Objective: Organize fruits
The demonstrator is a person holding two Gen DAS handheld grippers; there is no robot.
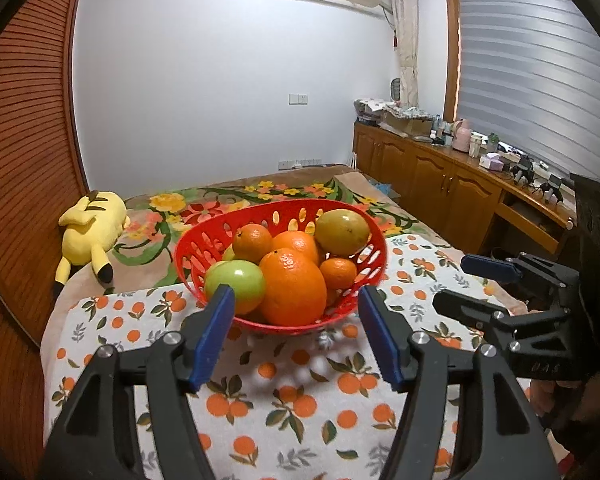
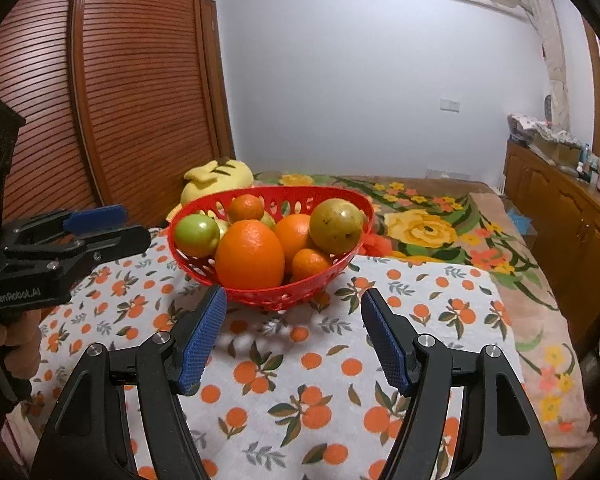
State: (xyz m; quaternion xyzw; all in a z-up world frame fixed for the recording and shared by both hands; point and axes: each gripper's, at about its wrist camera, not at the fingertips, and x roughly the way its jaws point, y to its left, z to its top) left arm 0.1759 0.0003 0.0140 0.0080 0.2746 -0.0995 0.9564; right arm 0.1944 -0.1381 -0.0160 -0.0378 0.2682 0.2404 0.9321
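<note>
Here, red fruit basket [image 1: 204, 248] sits ahead of both spread hand-held grippers — untouched.

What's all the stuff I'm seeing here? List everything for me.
Basket: one, red, on the cloth.
Big orange: one, front of basket.
Smaller oranges: at least three, around it.
Green apple: one, left side.
Yellow-green fruit: one, right side.
Cloth: white, orange print, on the bed.
Plush toy: one, yellow, behind-left.
Cabinets: wooden, right wall.
Left gripper: open, empty.
Right gripper: open, empty.
</note>
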